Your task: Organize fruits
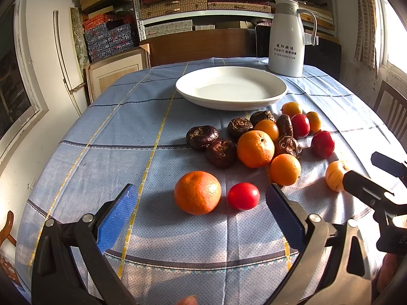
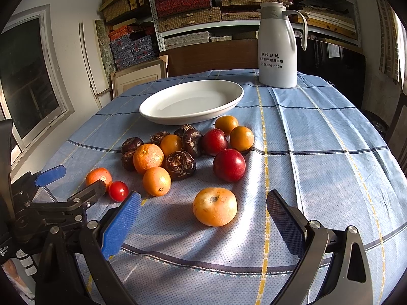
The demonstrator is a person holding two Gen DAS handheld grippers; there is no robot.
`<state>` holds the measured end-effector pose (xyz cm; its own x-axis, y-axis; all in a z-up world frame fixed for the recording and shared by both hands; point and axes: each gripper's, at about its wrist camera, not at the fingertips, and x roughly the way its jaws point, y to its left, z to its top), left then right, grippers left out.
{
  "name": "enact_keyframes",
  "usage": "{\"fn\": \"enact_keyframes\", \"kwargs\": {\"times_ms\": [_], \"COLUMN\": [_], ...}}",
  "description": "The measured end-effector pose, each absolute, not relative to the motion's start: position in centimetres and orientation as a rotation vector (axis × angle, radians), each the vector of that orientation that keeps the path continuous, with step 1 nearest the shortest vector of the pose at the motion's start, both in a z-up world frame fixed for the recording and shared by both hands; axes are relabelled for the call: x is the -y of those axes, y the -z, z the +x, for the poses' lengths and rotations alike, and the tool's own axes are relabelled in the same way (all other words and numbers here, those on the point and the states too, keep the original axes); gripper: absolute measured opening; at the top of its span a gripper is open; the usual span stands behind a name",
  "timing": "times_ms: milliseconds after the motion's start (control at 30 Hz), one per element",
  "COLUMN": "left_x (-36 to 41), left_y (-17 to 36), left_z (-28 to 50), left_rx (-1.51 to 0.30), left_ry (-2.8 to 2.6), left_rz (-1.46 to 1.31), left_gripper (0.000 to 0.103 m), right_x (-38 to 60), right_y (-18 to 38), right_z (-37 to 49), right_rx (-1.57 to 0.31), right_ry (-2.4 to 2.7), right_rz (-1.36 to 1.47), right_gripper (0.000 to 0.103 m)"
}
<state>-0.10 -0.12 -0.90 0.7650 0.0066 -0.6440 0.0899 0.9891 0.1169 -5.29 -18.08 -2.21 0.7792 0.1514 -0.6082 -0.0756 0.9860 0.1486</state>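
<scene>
Left wrist view: the left gripper (image 1: pixel 201 198) hovers low over the checked tablecloth (image 1: pixel 101 137) with its jaws spread wide and nothing between the pads; just ahead of the gap lie a large orange (image 1: pixel 197 192) and, touching or nearly touching its right side, a small red tomato (image 1: pixel 243 196); both are round, so no long axis shows, though the orange's dimpled stem end faces up and slightly toward the camera; beyond them sits the main cluster of oranges, dark water chestnuts (image 1: pixel 220 153) and red plums (image 1: pixel 322 144), and farther still the empty white plate (image 1: pixel 231 104) with a white jug (image 1: pixel 287 43) behind it.

Right wrist view: the right gripper (image 2: pixel 203 211) is likewise spread and holds nothing; a pale yellow-orange tomato-like fruit (image 2: pixel 215 210) lies between the fingertips' lines, just ahead, apart from both pads; its dark stem scar points upward; the left gripper shows at the left edge beside the orange.
</scene>
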Motion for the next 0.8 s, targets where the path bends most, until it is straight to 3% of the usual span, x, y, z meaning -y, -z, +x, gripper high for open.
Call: {"fn": "enact_keyframes", "kwargs": {"times_ms": [367, 633, 800], "left_x": [-1.2, -1.1, -1.5], "left_y": [4.2, 5.1, 4.8], "left_z": [2.1, 1.6, 1.1], "left_rx": [-1.007, -1.001, -0.994], "left_ry": [0.182, 0.258, 0.324], "left_rz": [0.098, 0.187, 0.22], "left_gripper": [0.099, 0.099, 0.099], "right_x": [18.6, 15.1, 13.9], "right_y": [5.4, 6.4, 6.5], "right_z": [-5.4, -5.1, -5.6], "right_rx": [-0.885, -0.963, -0.965], "right_ry": [-0.261, -0.245, -0.246], "right_rz": [0.202, -0.104, -0.11], "right_gripper": [0.099, 0.1, 0.1]}}
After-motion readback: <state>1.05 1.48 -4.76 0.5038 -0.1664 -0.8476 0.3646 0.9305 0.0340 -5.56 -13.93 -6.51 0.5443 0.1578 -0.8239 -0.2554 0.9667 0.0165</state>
